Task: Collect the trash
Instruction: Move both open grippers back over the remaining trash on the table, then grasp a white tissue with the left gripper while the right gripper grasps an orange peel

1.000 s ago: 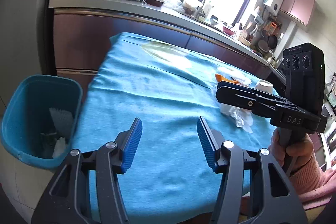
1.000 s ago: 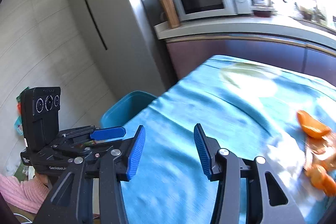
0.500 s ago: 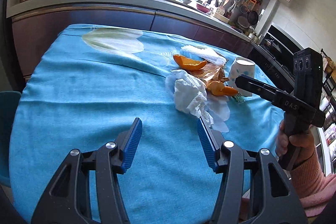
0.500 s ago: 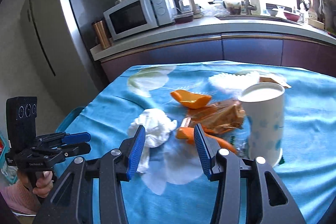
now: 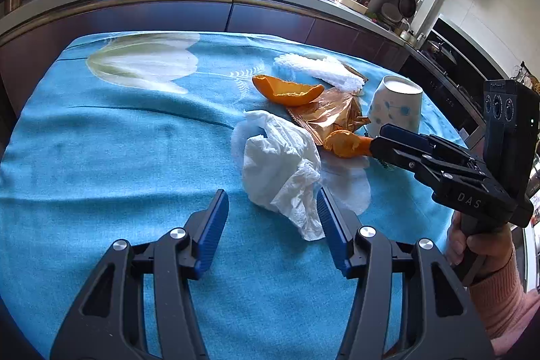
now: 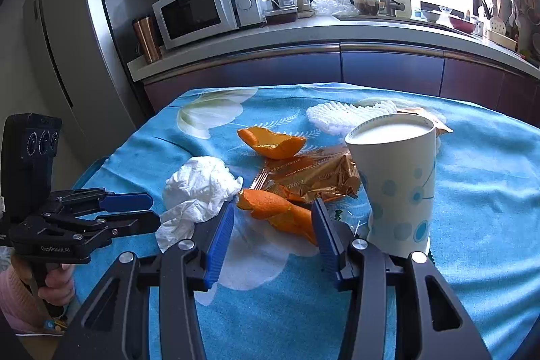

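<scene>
A crumpled white tissue [image 5: 280,167] lies on the blue tablecloth [image 5: 118,157], just ahead of my open, empty left gripper [image 5: 271,218]. It also shows in the right wrist view [image 6: 195,188]. My right gripper [image 6: 271,221] is open, its fingers on either side of an orange peel [image 6: 276,211]. A second orange peel [image 6: 270,142], a gold snack wrapper [image 6: 314,177] and white foam netting [image 6: 341,115] lie behind. In the left wrist view the right gripper [image 5: 388,140] reaches to the near peel [image 5: 344,142].
A paper cup [image 6: 398,177] stands upright just right of my right gripper's right finger. A kitchen counter [image 6: 303,29] with a microwave [image 6: 209,5] runs behind the table. A fridge [image 6: 67,39] stands at the left.
Both grippers swung from the blue bin side toward the trash pile and came closer. The tissue now lies near the left gripper, and the near peel sits between the right gripper's fingers.
</scene>
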Demonstrator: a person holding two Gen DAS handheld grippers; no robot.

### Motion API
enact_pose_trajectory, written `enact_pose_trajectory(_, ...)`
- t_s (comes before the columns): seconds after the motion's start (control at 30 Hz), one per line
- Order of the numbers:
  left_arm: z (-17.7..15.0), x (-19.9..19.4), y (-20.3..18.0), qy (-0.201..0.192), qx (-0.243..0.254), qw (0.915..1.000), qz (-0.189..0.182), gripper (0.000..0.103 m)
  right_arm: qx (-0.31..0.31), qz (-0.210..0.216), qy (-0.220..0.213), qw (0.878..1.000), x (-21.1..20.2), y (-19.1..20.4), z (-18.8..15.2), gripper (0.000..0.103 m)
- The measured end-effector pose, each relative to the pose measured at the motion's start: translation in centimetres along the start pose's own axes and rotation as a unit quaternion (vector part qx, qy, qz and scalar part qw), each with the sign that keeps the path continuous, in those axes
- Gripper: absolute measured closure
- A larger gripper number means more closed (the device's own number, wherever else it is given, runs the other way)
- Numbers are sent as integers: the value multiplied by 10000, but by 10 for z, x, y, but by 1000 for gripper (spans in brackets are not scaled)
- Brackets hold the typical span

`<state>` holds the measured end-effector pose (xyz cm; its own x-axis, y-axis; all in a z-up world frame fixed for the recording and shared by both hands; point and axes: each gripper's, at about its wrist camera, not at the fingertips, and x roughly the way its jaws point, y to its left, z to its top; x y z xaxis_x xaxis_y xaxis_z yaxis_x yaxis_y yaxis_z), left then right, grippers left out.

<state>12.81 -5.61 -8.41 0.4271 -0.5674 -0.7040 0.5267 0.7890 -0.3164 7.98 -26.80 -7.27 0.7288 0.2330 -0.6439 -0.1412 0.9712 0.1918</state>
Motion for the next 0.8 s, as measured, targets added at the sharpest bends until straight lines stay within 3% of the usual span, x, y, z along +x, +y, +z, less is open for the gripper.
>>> enact_pose_trajectory(0.4,15,23,4,237,-172,9995,111,49,-308,18,206,9993,17,11,6,58)
enact_pose_trajectory(0.53,18,27,4,244,-190,9995,76,50,-330,19,262,9991,21,11,8,63)
enact_pose_trajectory(0.63,18,28,3,262,-176,9995,44,58,-316,10,314,9990,22,11,7,70)
enact_pose_trajectory(0.8,16,30,1,285,-138,9995,-78,86,-277,46,270,9992,19,9,7,85)
